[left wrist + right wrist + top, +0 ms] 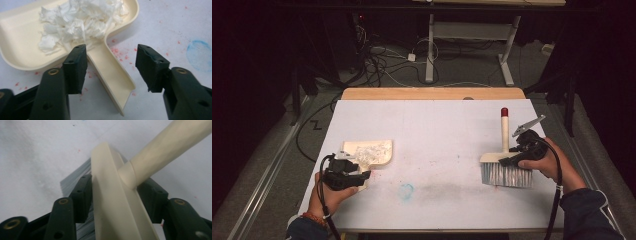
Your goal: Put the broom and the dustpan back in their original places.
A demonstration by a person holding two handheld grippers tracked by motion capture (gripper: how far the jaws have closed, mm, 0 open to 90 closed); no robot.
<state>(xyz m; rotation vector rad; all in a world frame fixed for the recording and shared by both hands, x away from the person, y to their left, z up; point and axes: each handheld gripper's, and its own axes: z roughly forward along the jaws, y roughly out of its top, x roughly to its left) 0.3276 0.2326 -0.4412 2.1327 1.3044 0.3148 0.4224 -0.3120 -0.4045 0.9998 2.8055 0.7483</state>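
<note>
Releasing both tools cleanly matters now: the left gripper (111,67) stands released around the cream plastic dustpan (22,47) handle (white paper shreds (80,22) inside). The right gripper (120,200) stands loosened about the cream grey-bristled hand brush (504,167) at four o'clock; withdraw straight back, without nudging.

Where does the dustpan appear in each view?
High view: dustpan at table's left, just ahead of the left tool.
Left gripper view: upper left, its handle running down between the open jaws.
Right gripper view: not in it.
Shared landmark: paper scraps in the pan.

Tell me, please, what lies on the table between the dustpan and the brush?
In the high view, nothing stands between the dustpan and the brush. That stretch of table holds just a blue smudge and a grey smear.
</note>
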